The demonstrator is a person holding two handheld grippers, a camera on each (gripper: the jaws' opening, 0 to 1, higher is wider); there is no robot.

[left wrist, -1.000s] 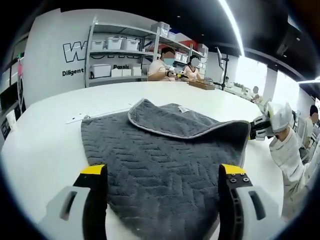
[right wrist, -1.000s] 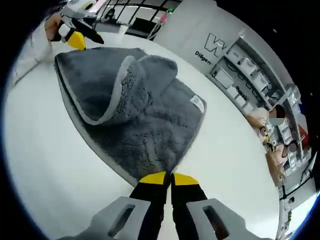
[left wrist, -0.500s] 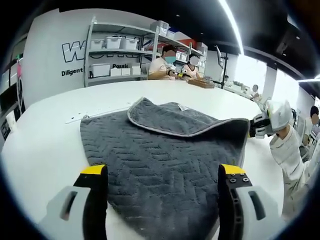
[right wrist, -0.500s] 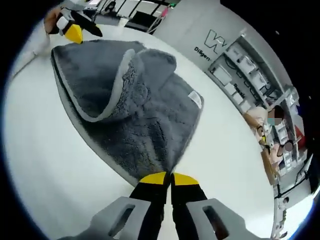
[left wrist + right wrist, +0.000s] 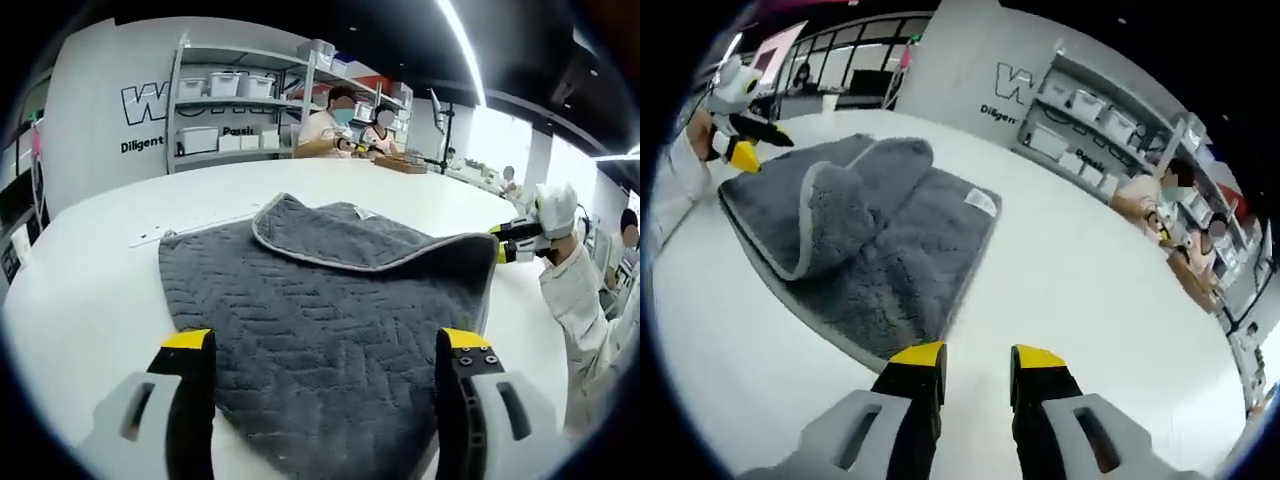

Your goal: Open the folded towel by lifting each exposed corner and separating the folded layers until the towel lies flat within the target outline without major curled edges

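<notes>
A grey towel [image 5: 330, 300] with a pale edge trim lies on the white table [image 5: 90, 290], one layer still folded over at its far side. My left gripper [image 5: 326, 340] hovers open over the towel's near edge, a jaw on each side. My right gripper [image 5: 512, 241] shows at the towel's right corner, held by a gloved hand. In the right gripper view, the right gripper [image 5: 978, 355] stands open just off the towel [image 5: 870, 250], with bare table between its jaws. The towel's white label [image 5: 980, 200] faces up. The left gripper [image 5: 740, 150] appears at the far left corner.
A thin white strip [image 5: 190, 228] lies on the table by the towel's far left edge. Shelves with boxes [image 5: 230, 110] stand against the back wall. People sit at the table's far end [image 5: 350, 125]. Open table surface [image 5: 1090, 280] stretches to the right of the towel.
My right gripper has opened and let go of the towel corner, then drawn back from it. The corner now rests on the table. The left gripper has stayed open in place.
</notes>
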